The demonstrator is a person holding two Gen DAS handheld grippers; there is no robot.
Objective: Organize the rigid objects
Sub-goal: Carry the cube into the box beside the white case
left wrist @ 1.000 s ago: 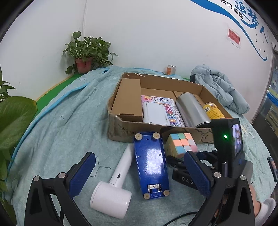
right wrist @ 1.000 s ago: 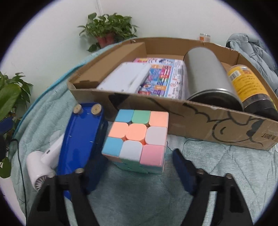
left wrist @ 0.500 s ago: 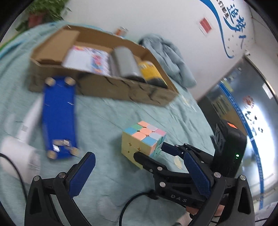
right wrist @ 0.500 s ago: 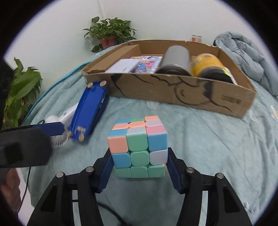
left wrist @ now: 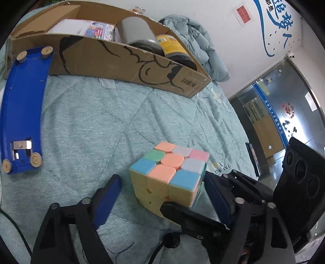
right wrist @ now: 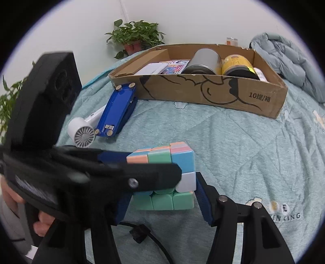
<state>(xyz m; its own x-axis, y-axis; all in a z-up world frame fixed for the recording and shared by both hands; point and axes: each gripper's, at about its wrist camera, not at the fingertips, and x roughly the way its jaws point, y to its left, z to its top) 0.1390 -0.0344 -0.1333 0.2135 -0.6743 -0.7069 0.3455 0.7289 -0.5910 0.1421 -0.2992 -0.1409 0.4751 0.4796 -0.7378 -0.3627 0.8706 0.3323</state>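
A pale teal quilted bedspread [right wrist: 233, 142] covered the surface under even indoor light. Behind it rose a plain white wall [right wrist: 193, 18] with a blue painted swoosh [left wrist: 262, 38] and a small red notice [left wrist: 243, 14]. A glass door [left wrist: 284, 113] stood to one side.

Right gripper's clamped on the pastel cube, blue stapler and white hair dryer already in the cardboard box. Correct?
Not quite. The right gripper does clamp the pastel cube, but the blue stapler and white hair dryer are not in the cardboard box; they lie on the quilt beside it. The right wrist view shows this.
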